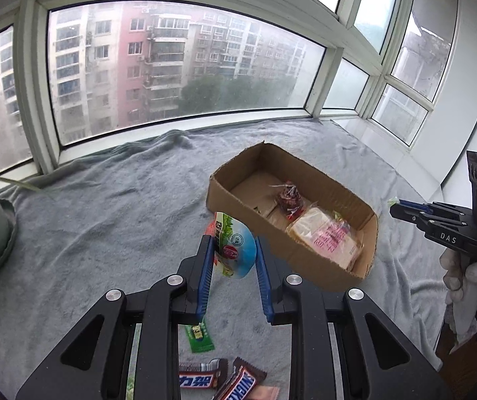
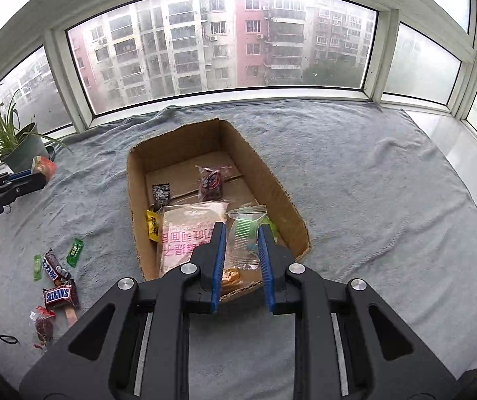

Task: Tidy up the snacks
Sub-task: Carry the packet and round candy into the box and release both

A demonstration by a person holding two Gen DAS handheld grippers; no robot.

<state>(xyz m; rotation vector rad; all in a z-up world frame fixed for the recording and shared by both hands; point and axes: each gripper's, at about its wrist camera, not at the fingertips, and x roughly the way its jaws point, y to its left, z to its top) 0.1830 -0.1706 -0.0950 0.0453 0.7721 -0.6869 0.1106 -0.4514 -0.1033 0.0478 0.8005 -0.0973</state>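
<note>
Above the grey blanket [image 1: 105,206], both grippers tilt downward: left gripper [image 1: 233,260] jaws clenched on a snack pouch [image 1: 236,250], right gripper [image 2: 241,246] jaws clenched on a clear packet [image 2: 243,236] over the cardboard box [image 2: 271,180].

A potted plant [image 2: 15,146] stands on grey cloth [image 2: 355,183] beside the window [image 2: 225,43].

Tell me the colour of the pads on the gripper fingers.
Blue ribbed pads on black fingers, clearest in the right wrist view.
</note>
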